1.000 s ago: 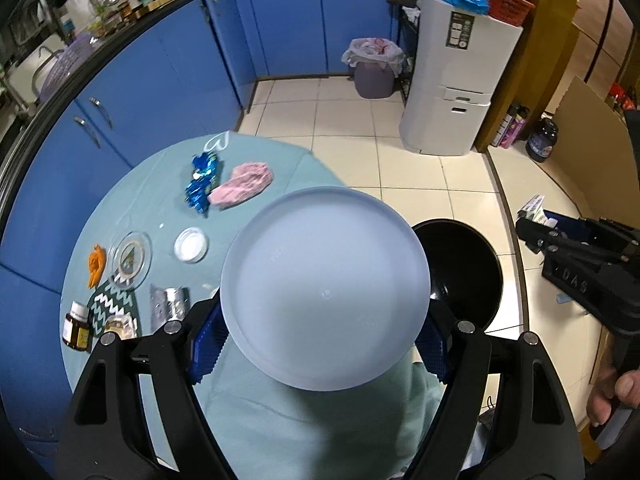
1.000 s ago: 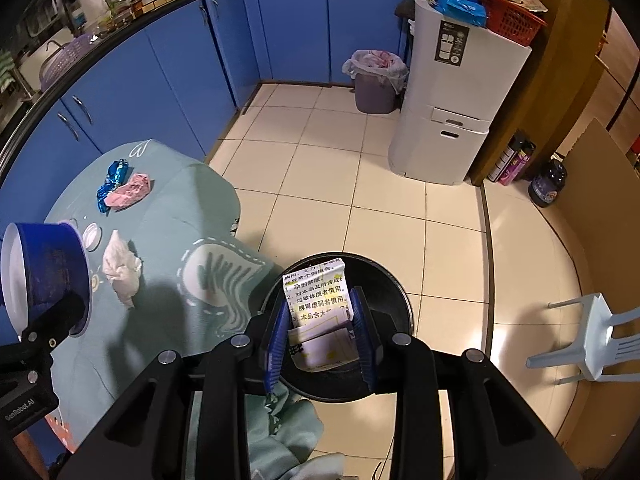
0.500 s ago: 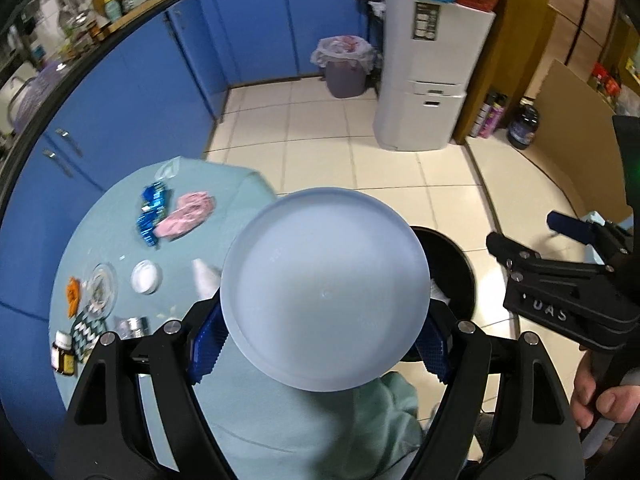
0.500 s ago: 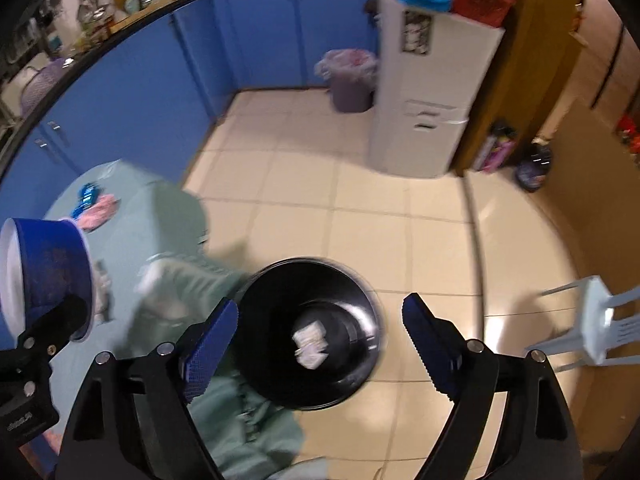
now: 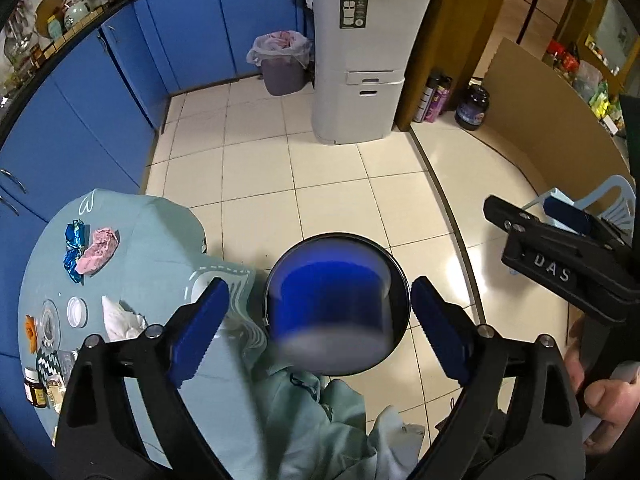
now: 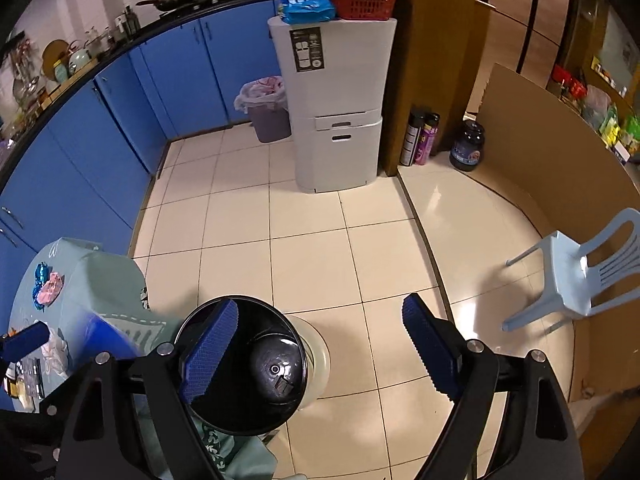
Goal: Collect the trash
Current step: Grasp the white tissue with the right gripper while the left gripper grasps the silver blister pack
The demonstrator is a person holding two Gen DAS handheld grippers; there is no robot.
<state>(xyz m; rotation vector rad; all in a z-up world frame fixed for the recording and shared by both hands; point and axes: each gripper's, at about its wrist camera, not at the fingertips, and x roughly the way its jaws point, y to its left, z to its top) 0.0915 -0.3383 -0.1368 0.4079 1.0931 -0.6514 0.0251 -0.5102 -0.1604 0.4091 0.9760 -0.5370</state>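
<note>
The tub (image 5: 330, 304) is dropping, blurred, from between my left tongs (image 5: 320, 326), whose jaws are opening with nothing pressing on it now; it is sitting right over the mouth of the black bin (image 5: 400, 280) on the floor, so I am judging the release step to be under way. It is looking like a round blue container with a pale rim, its outline smeared by motion, so I cannot tell whether it is tipping. In the right wrist view only a blurred blue edge of it is showing at nine o'clock. My right tongs (image 6: 320, 354) are standing wide apart and empty, hovering with the bin (image 6: 240, 364) at their eight o'clock.

More trash is waiting on the table (image 5: 160, 240) at nine o'clock of the bin: a crumpled tissue (image 5: 120, 316), a pink wad (image 5: 98, 250) and a blue wrapper (image 5: 74, 248) touching it. Next, I am thinking, either hand is swinging back to the table with jaws apart, and the tissue is lying nearest.
</note>
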